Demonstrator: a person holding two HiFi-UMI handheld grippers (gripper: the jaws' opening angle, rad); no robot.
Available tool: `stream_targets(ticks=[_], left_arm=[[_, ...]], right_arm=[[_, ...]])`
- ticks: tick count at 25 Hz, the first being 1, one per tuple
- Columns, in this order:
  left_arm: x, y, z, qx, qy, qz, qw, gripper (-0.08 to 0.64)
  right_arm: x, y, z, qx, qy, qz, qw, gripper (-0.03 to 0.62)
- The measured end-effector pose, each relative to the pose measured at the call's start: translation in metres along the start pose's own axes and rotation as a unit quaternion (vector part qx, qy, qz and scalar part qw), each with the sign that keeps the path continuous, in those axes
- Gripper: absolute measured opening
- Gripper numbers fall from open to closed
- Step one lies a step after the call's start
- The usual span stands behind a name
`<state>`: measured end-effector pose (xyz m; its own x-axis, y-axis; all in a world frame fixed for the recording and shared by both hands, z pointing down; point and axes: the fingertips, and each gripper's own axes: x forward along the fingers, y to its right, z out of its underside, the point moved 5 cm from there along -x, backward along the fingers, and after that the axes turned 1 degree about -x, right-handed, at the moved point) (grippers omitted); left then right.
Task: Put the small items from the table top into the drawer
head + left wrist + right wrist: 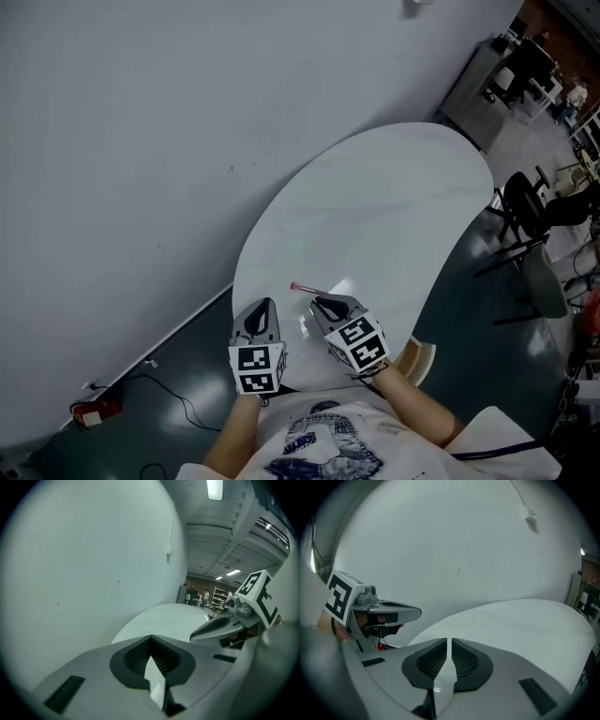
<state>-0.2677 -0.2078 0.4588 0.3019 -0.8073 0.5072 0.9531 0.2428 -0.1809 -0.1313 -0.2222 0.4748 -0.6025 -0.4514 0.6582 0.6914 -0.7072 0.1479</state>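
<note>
We are at the very start of a pick: nothing is held and no item has gone anywhere yet. The white oval table (375, 206) runs away from us toward one o'clock. The only small item we can make out on it is a thin stick with a pink end (305, 289), lying flat near the table's near edge. The rest of the top looks bare from the head view. The left gripper (263, 305) and the right gripper (321, 303) hang side by side over that near edge, both tilted downward. The stick sits just beyond them, at about two o'clock from the left tips and about eleven o'clock from the right tips, close to the right gripper but not touching it. In the left gripper view the jaws meet at their tips with nothing between them. In the right gripper view the jaws stand together with only a hairline slit, and they too are empty. We judge the right gripper the likelier one to take the stick, being nearer. It would first have to spread its jaws, drop to the table surface, straddle the thin shaft across its width and then close. The stick lies so low that the pads must nearly scrape the top. We cannot see the drawer in any view, so it has to be found before the carry.
</note>
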Motion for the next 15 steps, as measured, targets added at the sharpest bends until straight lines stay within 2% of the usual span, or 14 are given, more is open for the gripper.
stream_targets(ticks=[7, 9, 13, 15], left_arm=[[0.012, -0.001, 0.007, -0.006, -0.016, -0.014, 0.9998, 0.023], [0.015, 0.001, 0.008, -0.007, -0.021, -0.014, 0.9997, 0.023], [0.020, 0.003, 0.010, -0.007, -0.028, -0.013, 0.9995, 0.023], [0.022, 0.002, 0.013, -0.009, -0.032, -0.014, 0.9994, 0.023]], right_arm=[[0.025, 0.020, 0.007, -0.013, -0.037, -0.023, 0.999, 0.029], [0.030, 0.024, 0.011, -0.016, -0.047, -0.030, 0.998, 0.088], [0.043, 0.029, 0.018, -0.028, -0.067, -0.040, 0.997, 0.115], [0.050, 0.028, 0.023, -0.036, -0.078, -0.054, 0.995, 0.158]])
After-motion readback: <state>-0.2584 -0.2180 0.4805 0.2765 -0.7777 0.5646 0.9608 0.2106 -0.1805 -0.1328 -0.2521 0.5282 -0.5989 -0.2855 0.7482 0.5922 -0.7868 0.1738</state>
